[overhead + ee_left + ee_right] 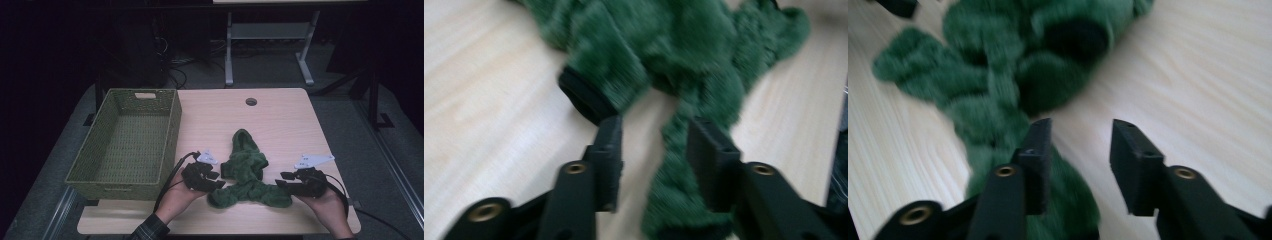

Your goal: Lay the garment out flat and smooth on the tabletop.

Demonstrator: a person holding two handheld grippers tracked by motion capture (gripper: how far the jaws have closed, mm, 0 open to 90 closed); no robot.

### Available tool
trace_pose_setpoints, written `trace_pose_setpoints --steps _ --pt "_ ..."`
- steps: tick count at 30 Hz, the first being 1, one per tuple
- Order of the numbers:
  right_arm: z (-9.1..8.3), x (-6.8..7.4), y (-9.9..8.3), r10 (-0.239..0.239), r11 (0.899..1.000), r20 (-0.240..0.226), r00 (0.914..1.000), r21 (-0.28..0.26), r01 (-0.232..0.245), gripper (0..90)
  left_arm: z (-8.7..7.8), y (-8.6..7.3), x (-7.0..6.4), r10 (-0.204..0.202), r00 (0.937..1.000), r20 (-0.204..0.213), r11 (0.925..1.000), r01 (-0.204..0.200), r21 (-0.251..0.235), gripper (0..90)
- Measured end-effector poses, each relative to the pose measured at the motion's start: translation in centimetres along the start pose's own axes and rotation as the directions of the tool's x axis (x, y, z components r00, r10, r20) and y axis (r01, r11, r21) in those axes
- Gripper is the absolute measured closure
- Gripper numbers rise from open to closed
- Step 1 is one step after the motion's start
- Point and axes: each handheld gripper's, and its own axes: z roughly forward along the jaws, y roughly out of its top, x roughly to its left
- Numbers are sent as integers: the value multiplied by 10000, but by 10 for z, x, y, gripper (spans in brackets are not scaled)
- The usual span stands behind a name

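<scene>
1. Right now the green fuzzy garment lies crumpled on the near half of the wooden table, between the two hands and just to the right of the woven basket, which stands empty on the table's left side.

2. Plainly the left gripper has its jaws spread, with nothing clamped. In the left gripper view a strip of the garment runs between the jaws, and the dark cuff sits just beyond the tip of one jaw. If the jaws close where they are, I judge they may pinch only a thin fold of pile, and the cloth could slip free on lifting.

3. Likewise the right gripper is released, jaws apart. In the right gripper view one jaw rests over the garment while the other stands over bare table. Closing from here might trap just the edge, or scrape the table instead of the fabric.

4. Because the garment is bunched and twisted, a grip on one limb alone would probably let the rest hang and drag; a trailing end could catch on the basket rim, if the basket is where it is meant to go.

5. Both gripper views are blurred, so exactly how deep the cloth sits between the jaws cannot be told.

6. Uneven pulls from the two hands could tighten the twist rather than spread the cloth.
</scene>
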Motion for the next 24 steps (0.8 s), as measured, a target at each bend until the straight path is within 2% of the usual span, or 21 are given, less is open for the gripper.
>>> trace_pose_setpoints --steps 1,3,6,10,13,15,16,18,21,22,24 --pt "5 1 9 37 10000 -15 10000 0 -37 521 2 1 3 2 10000 -12 10000 -2 33 473" --pt "8 2 14 54 10000 -16 10000 7 -54 509 6 4 8 -129 9998 -120 9999 129 -44 465" --pt "16 4 25 45 10000 -97 9999 -57 -45 476 10 8 15 -130 9995 -281 9999 128 -82 408" --pt "25 4 35 35 10000 -125 9999 -59 -36 435 16 12 23 -307 9986 -426 9986 288 -439 374" --pt "31 3 39 51 10000 -185 9998 -15 -51 426 23 14 28 -117 9992 -370 9997 109 -224 354" --pt "36 1 40 120 9999 -189 9997 10 -120 433 30 14 28 -230 9991 -358 9996 224 -172 344" --pt "40 -2 40 132 9999 -255 9996 54 -131 496 32 14 30 -36 9993 -380 10000 38 59 344" --pt "41 -3 40 153 9999 -320 9994 78 -150 530 37 14 30 -44 9995 -324 9998 50 184 344" --pt "44 -6 40 46 9999 -375 9993 113 -42 668 42 15 31 -43 9996 -265 9996 51 270 346" --pt "44 -7 40 12 9999 -351 9994 127 -8 708 45 15 30 -171 9996 -223 9997 175 177 348" --pt "43 -9 40 -166 9997 -289 9994 177 171 787 48 16 31 -25 10000 -66 9993 28 376 369"
